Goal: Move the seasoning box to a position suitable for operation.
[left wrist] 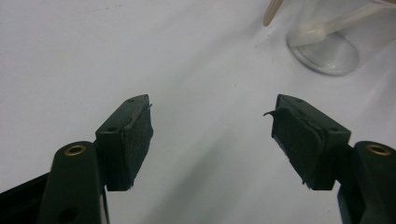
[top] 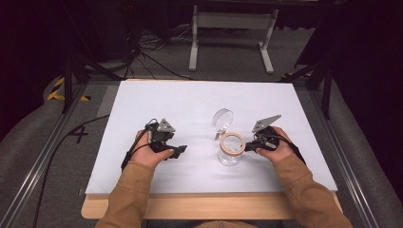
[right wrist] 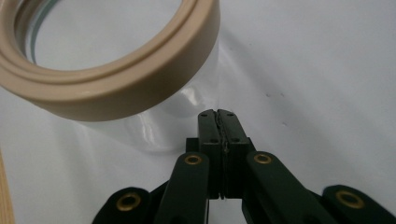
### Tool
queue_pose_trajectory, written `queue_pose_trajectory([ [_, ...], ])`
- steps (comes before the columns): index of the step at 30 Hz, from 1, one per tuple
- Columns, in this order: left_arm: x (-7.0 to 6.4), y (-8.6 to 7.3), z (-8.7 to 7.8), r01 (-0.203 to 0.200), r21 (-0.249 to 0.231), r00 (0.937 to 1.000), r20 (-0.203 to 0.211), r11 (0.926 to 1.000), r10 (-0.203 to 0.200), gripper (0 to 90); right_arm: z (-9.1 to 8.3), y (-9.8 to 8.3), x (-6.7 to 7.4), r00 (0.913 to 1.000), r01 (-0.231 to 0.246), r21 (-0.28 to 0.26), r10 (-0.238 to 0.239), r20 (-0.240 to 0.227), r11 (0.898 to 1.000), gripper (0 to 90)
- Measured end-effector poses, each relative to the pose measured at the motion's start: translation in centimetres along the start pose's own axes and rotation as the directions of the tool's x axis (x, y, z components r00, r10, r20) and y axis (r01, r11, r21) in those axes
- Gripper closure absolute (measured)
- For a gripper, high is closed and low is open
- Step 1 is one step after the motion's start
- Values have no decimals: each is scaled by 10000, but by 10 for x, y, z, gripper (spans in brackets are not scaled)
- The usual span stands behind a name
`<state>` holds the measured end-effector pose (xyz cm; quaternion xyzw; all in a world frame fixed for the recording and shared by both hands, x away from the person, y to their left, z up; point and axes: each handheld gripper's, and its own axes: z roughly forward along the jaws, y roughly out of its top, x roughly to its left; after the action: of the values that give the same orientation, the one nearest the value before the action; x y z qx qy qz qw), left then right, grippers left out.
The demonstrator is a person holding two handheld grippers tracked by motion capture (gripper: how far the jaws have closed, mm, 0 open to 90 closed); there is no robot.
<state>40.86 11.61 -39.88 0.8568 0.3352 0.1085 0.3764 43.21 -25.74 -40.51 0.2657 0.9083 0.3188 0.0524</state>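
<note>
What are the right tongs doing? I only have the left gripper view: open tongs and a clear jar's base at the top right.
Observer: The right tongs are shut with nothing between them. Their tips are at the jar's glass wall, just under its beige rim. I cannot tell if they touch.
Operator: Is the jar closed?
Observer: No. In the high view its clear round lid stands tilted up behind the open mouth.
</note>
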Motion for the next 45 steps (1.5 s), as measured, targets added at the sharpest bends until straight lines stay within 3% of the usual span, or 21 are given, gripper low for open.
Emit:
queue_pose_trajectory([
  [18,1,6,7,-199,39,9996,203,9998,198,292,1,2,17,9982,471,379,-456,-396,9982,900],
  [43,1,6,9,-102,-51,9994,320,9999,104,293,11,8,35,9906,1037,517,-984,-955,9933,900],
  [45,2,6,8,125,-36,9993,356,9999,-123,301,9,8,35,9906,1049,429,-1006,-932,9936,900],
])
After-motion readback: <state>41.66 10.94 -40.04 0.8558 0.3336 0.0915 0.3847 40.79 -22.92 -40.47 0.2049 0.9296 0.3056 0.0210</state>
